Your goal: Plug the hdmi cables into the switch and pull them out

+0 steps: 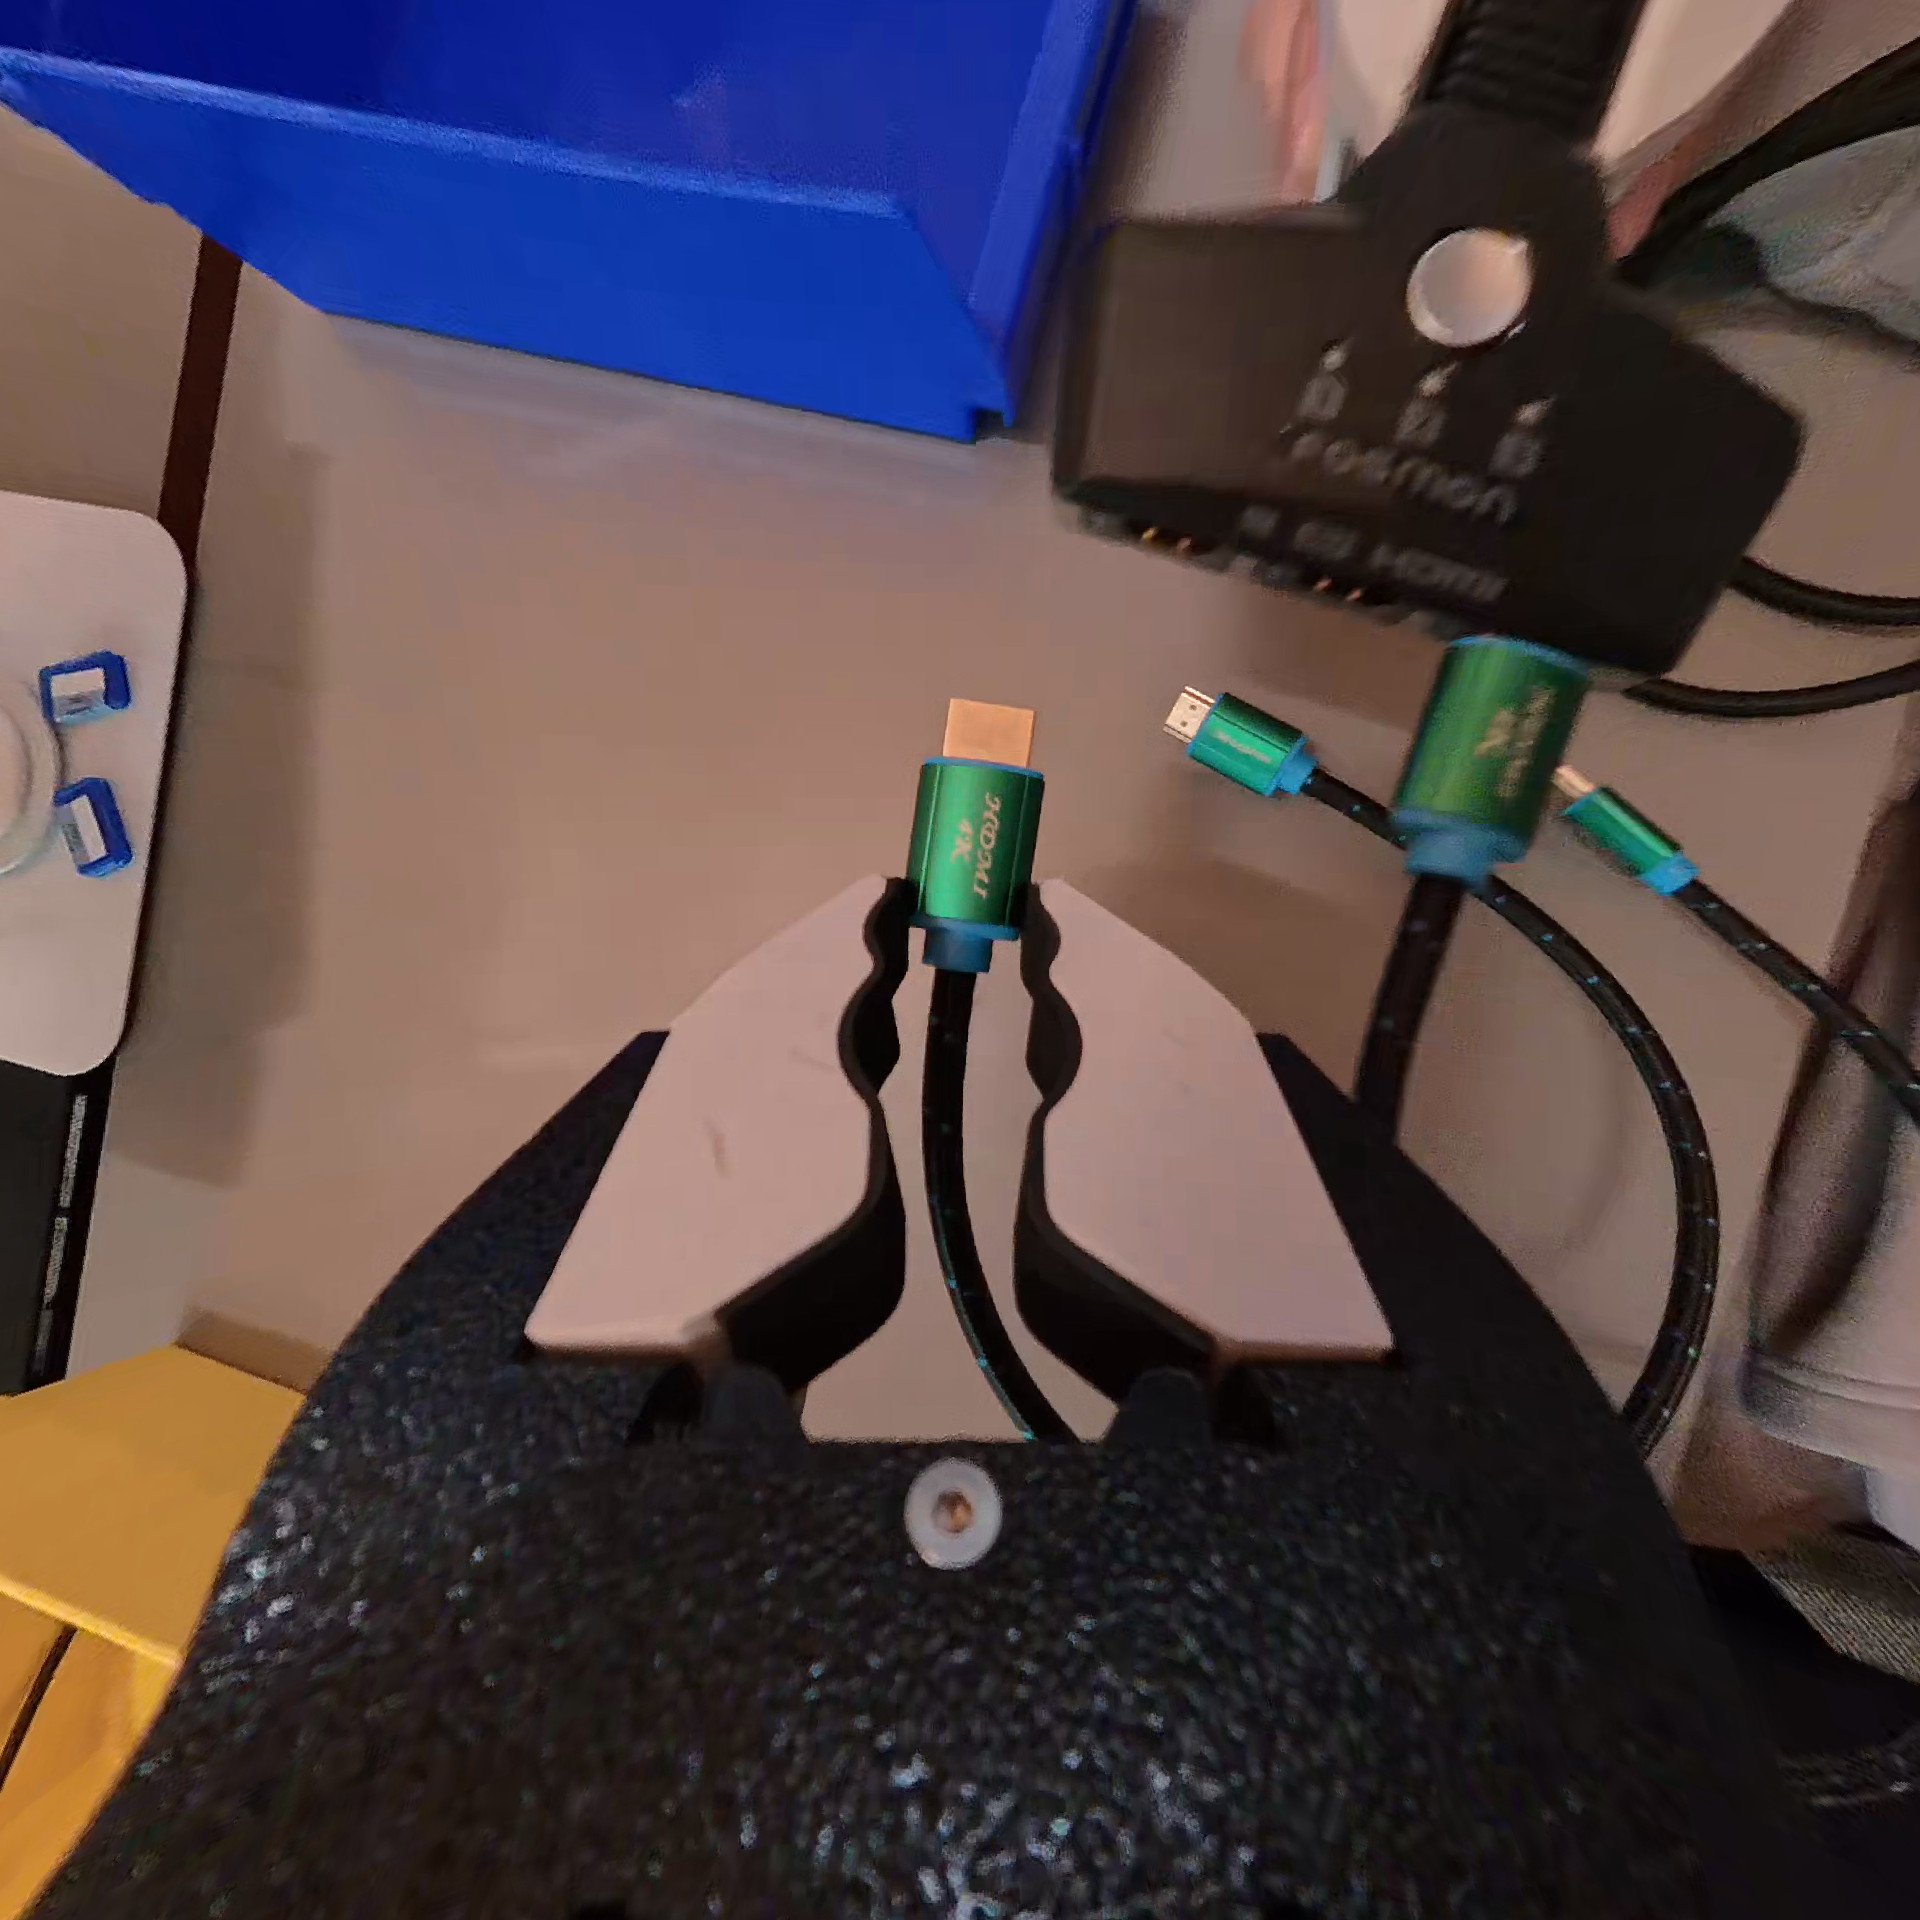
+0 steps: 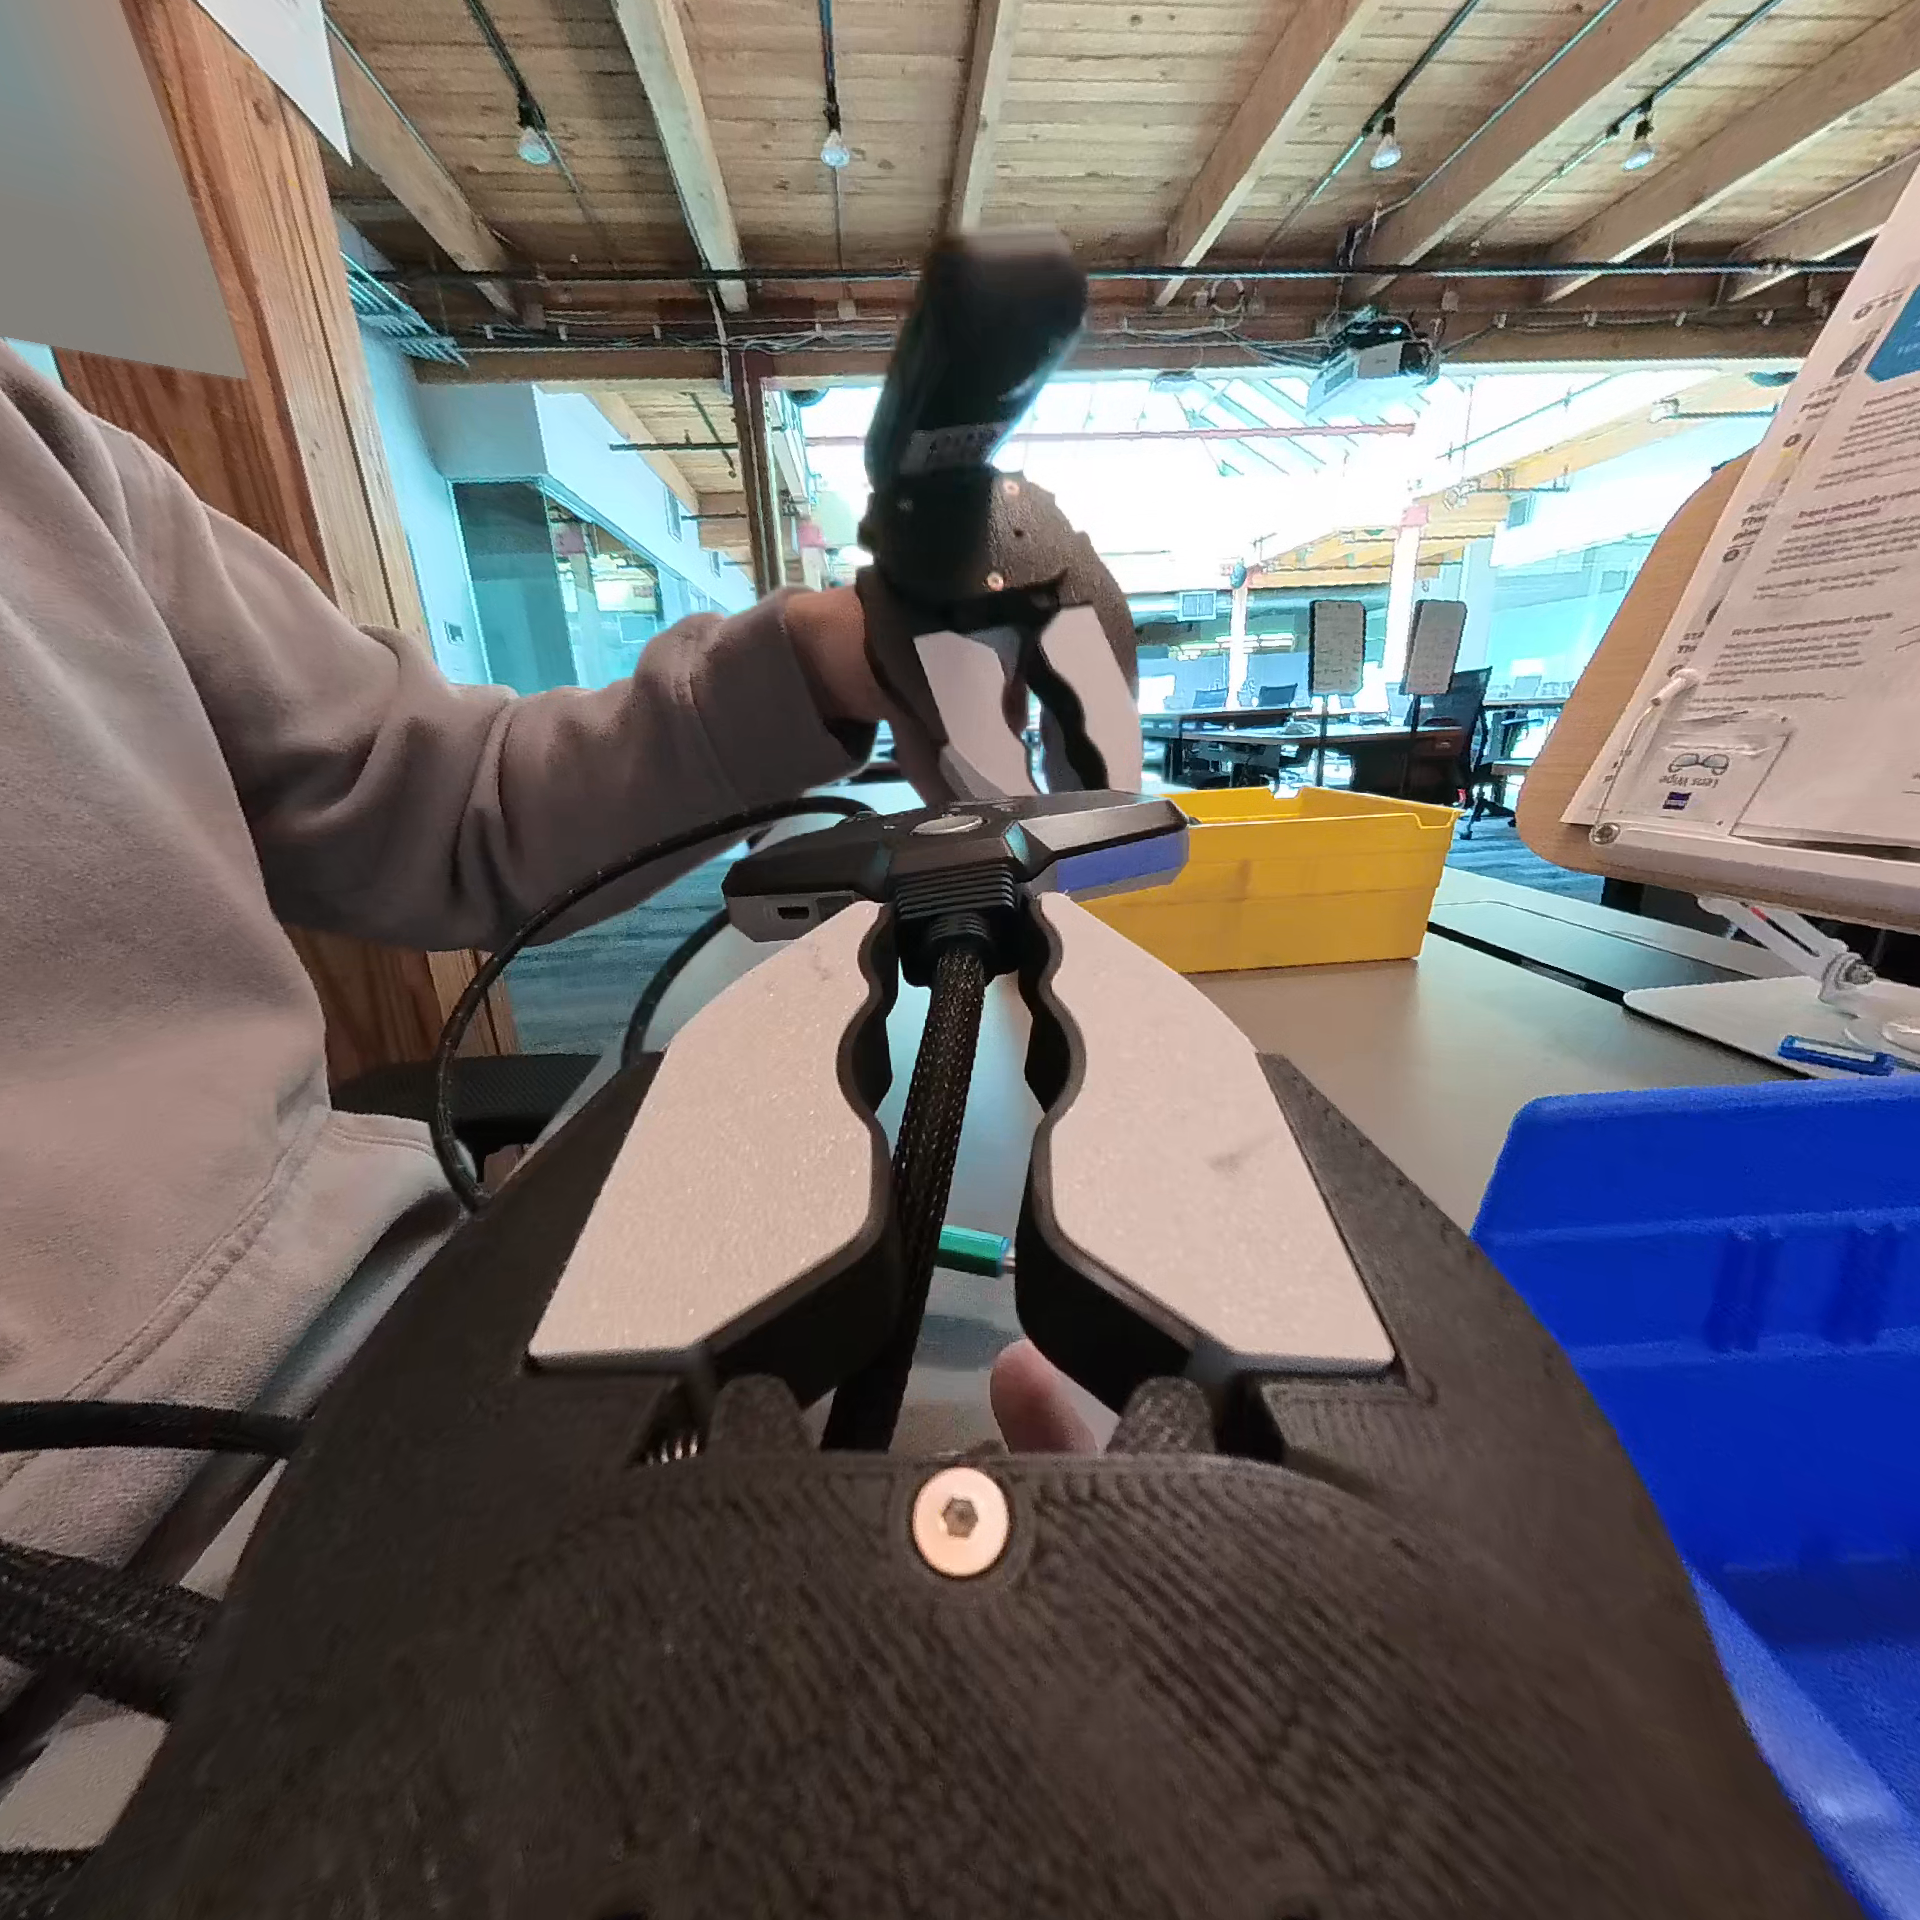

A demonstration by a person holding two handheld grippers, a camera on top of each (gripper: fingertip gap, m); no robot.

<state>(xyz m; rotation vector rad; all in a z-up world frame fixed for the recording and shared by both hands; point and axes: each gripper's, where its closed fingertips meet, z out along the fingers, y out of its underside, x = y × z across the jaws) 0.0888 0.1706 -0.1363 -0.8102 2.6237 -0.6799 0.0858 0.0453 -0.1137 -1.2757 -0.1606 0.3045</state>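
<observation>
My left gripper is shut on a green HDMI plug, whose gold tip points forward, to the left of and short of the switch. The black switch hangs in the air at upper right, blurred, with its ports facing me. One green plug sits in its right-hand port. Two loose green plugs lie on the table. My right gripper is shut on the switch's ribbed cable collar, holding the switch level. The left gripper shows just beyond it.
A blue bin stands close by the switch. A yellow bin sits on the grey table. A white document stand with blue clips at its base is to one side. A person's grey sleeve fills the left.
</observation>
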